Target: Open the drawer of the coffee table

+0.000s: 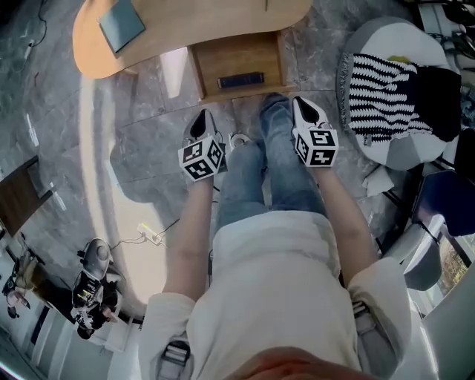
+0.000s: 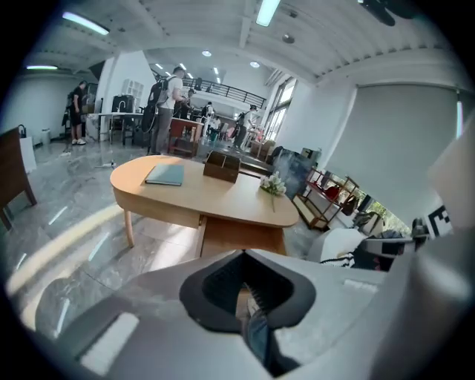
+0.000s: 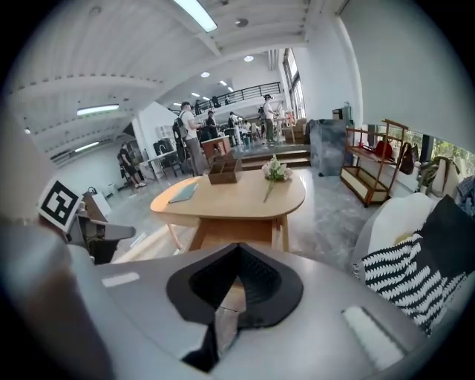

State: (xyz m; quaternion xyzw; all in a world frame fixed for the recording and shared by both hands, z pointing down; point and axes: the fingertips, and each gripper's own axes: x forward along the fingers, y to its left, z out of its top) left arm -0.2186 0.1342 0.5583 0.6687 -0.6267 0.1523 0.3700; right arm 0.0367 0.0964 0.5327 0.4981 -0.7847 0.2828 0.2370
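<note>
The oval wooden coffee table (image 1: 185, 30) lies at the top of the head view. Its drawer (image 1: 241, 63) stands pulled out toward me, with a dark flat item (image 1: 240, 80) lying inside. Both grippers hang in the air above my legs, short of the drawer and touching nothing. My left gripper (image 1: 200, 119) is shut and empty. My right gripper (image 1: 304, 104) is shut and empty too. In the left gripper view the table (image 2: 215, 197) and the drawer (image 2: 241, 237) show beyond the closed jaw tips (image 2: 243, 256). The right gripper view shows the table (image 3: 237, 200) past its own closed tips (image 3: 237, 249).
A blue-grey book (image 1: 122, 22), a brown box (image 2: 222, 166) and flowers (image 2: 272, 184) rest on the tabletop. A white seat with a black-and-white striped throw (image 1: 386, 93) stands at the right. A power strip (image 1: 152, 236) lies on the marble floor. People stand far behind the table.
</note>
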